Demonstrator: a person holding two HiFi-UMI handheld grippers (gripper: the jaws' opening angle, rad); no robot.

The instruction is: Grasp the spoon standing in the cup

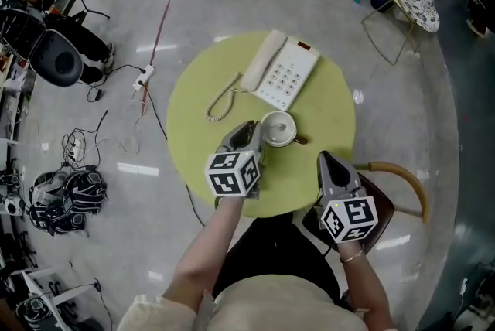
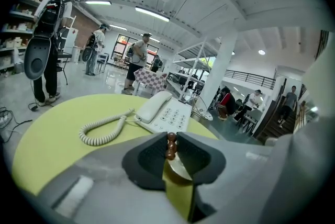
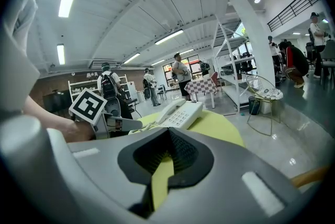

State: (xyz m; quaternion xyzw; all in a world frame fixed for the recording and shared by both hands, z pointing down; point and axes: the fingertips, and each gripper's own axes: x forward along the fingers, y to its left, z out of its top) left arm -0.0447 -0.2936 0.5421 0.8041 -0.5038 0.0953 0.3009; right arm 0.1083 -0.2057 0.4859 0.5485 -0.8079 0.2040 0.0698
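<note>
Left gripper [image 1: 249, 128] is at the cup [image 1: 278, 128], coming in from the cup's left on the round yellow-green tabletop [image 1: 329, 109]. In the left gripper view the spoon [image 2: 170, 144] stands right between my pads: its brown beaded handle is upright and pinched at the tips, so the left gripper [image 2: 171, 154] is clamped on it. The pale rim of the cup shows just below and behind the handle. Can't make out the spoon clearly from the head view.

The cup sits near the tabletop's middle, just in front of the white telephone [image 1: 282, 73].

Right gripper [image 1: 329, 163] is over the near edge of the tabletop, to the right of the cup and apart from it. Its pads meet at the tips with nothing between them [image 3: 166, 136].
</note>
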